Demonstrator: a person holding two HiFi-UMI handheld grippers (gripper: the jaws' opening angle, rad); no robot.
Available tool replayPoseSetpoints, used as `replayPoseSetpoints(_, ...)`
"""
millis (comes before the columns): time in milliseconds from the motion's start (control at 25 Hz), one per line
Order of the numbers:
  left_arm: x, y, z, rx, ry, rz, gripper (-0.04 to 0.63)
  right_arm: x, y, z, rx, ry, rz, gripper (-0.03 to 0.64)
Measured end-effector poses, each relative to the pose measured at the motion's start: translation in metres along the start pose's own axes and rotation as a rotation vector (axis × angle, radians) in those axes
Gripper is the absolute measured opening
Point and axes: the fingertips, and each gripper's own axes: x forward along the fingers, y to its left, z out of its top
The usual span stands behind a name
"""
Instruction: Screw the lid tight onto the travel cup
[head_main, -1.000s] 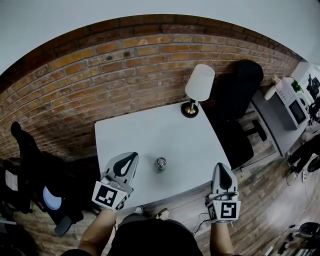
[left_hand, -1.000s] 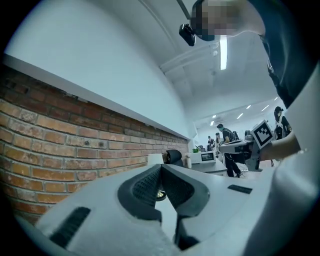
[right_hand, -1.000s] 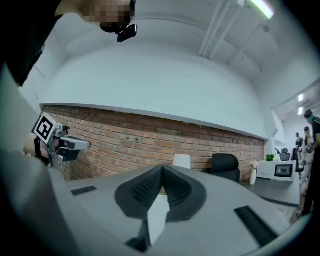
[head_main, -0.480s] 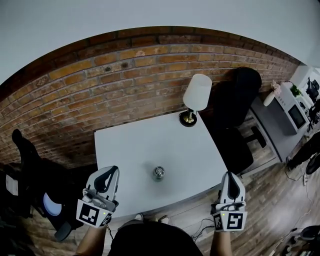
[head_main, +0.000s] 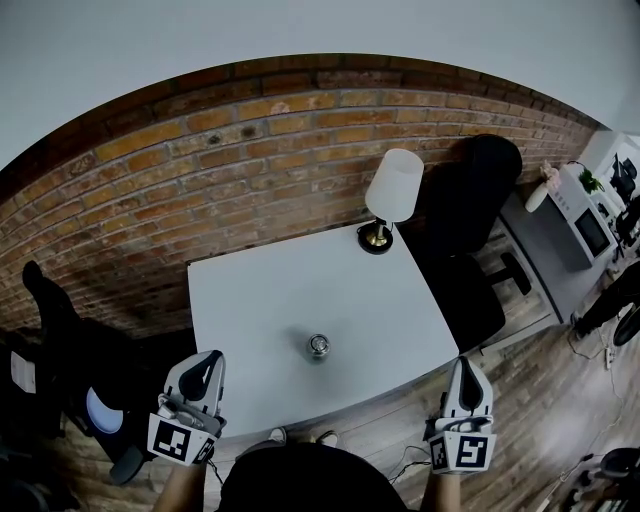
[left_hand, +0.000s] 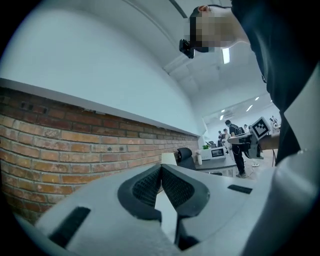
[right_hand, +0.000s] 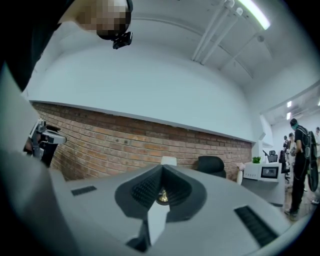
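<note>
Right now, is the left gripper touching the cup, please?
Apart. The head view shows bare table between the cup and the left gripper.

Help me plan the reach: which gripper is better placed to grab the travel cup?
Left, probably: in the head view the left gripper is nearer the travel cup than the right gripper. Both are shut, empty.

One desk (head_main: 260, 300) carries one travel cup (head_main: 319, 346) and one lamp (head_main: 392, 190), at its far right corner. There are two grippers: left gripper (head_main: 204, 363), right gripper (head_main: 466, 369). One black chair (head_main: 484, 180) stands right of the desk, and one microwave (head_main: 592, 228) sits farther right.
</note>
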Motion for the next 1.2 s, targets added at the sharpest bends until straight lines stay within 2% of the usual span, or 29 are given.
replayPoseSetpoints(200, -0.012, -0.005, -0.014, -0.047, 0.061, 0.004, 0.025, 0.0, 0.012, 0.003, 0.008, -0.007, 0.031, 0.014)
replayPoseSetpoints(440, -0.019, -0.009, 0.008, -0.009, 0.0, -0.027, 0.025, -0.005, 0.021, 0.002, 0.025, 0.015, 0.041, 0.014)
replayPoseSetpoints(680, -0.029, -0.007, 0.01, -0.006, -0.011, -0.006, 0.025, -0.012, 0.03, -0.003, 0.015, 0.024, 0.055, 0.014)
replayPoseSetpoints(840, -0.04, 0.001, -0.002, -0.013, 0.01, 0.035, 0.025, -0.016, 0.035, -0.001, 0.02, 0.007, 0.043, 0.014)
replayPoseSetpoints(1200, -0.052, 0.005, -0.012, -0.032, 0.046, 0.018, 0.025, -0.02, 0.054, -0.002, 0.022, 0.022, 0.032, 0.014)
